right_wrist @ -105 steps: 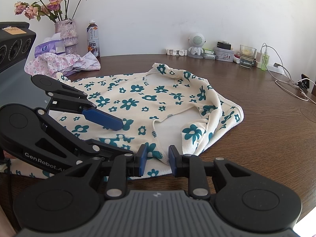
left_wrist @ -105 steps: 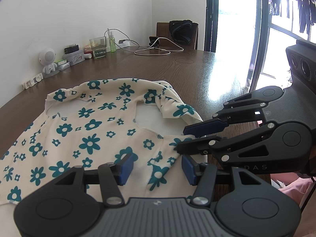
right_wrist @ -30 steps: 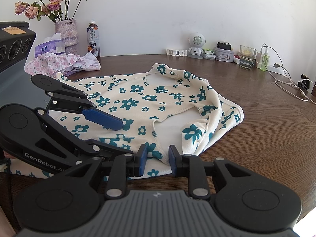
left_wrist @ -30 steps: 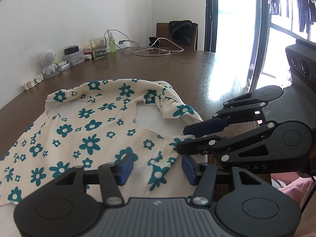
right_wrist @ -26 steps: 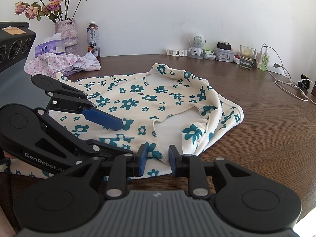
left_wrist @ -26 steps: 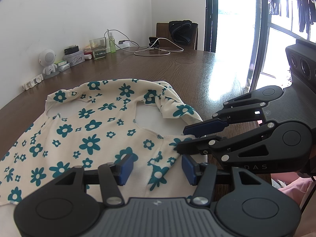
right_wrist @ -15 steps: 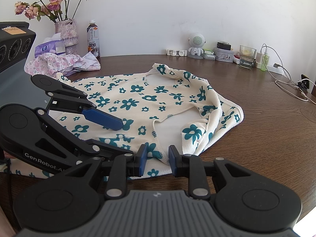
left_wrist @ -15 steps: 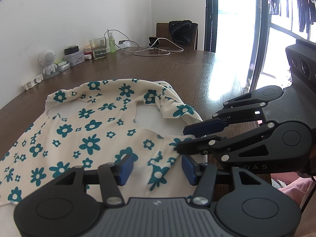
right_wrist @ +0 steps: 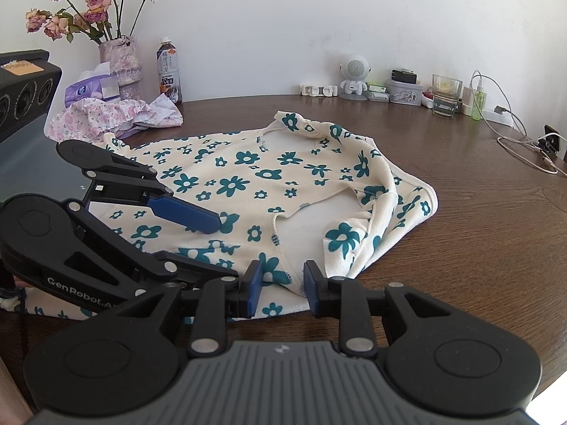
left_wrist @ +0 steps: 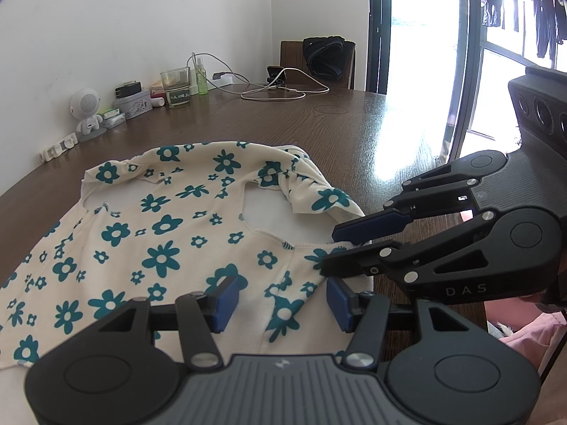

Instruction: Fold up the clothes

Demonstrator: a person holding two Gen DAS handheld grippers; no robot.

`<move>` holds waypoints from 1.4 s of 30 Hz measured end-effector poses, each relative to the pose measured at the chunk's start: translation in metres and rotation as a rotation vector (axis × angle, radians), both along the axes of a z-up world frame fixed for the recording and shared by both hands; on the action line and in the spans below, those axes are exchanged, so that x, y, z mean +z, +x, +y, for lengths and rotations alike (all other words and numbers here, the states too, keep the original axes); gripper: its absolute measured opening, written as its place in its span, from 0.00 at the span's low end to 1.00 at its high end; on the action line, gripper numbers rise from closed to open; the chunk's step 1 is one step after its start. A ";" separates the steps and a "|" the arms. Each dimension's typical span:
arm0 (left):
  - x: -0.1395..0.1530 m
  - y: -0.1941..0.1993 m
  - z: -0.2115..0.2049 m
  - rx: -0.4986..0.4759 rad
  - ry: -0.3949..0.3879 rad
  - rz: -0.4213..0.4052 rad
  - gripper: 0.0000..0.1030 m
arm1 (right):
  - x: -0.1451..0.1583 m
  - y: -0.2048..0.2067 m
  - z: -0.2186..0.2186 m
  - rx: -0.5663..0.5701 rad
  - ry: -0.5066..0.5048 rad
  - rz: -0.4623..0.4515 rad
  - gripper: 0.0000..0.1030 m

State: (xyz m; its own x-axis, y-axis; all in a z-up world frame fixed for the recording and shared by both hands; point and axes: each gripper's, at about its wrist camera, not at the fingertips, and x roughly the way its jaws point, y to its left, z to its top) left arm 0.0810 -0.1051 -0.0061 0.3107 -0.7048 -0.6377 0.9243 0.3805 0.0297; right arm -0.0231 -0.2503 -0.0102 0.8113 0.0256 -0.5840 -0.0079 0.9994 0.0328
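Shirt on desk: soft, light, limp.
Both grippers, left and right, gape empty; I'd pinch the hem at 6 o'clock.

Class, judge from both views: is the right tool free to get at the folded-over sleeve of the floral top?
Probably yes. The right tool is open at the top's near hem, and the sleeve lies just ahead with nothing between; the left tool sits off to the side.

Your left gripper sits low with jaws spread wide; your right gripper sits just beside it, jaws parted more narrowly.
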 end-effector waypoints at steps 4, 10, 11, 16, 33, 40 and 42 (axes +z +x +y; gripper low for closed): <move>0.001 0.001 -0.001 0.000 0.006 0.000 0.53 | 0.006 -0.003 -0.003 -0.015 -0.003 -0.006 0.32; 0.008 0.005 -0.004 -0.007 0.049 0.022 0.51 | 0.003 -0.002 -0.003 0.013 0.007 0.000 0.32; 0.011 0.004 -0.002 -0.006 0.051 0.012 0.51 | 0.002 -0.002 -0.003 0.018 0.004 -0.001 0.32; 0.023 0.002 0.025 0.039 0.074 -0.024 0.51 | -0.002 -0.003 -0.004 0.036 -0.002 -0.013 0.32; 0.015 -0.015 0.118 0.438 0.041 0.085 0.53 | -0.005 -0.001 -0.004 0.095 -0.007 -0.033 0.39; 0.041 -0.037 0.131 0.521 0.003 0.000 0.50 | 0.012 -0.012 -0.002 0.168 0.027 -0.119 0.38; 0.049 -0.045 0.140 0.565 0.001 -0.025 0.50 | 0.010 -0.009 0.000 0.212 0.035 -0.105 0.38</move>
State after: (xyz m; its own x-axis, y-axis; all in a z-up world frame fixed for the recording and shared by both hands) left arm 0.0357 0.0352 0.0430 0.6547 -0.4237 -0.6260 0.5758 0.8160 0.0498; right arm -0.0326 -0.2498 -0.0002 0.8418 0.2212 -0.4925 -0.2232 0.9732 0.0556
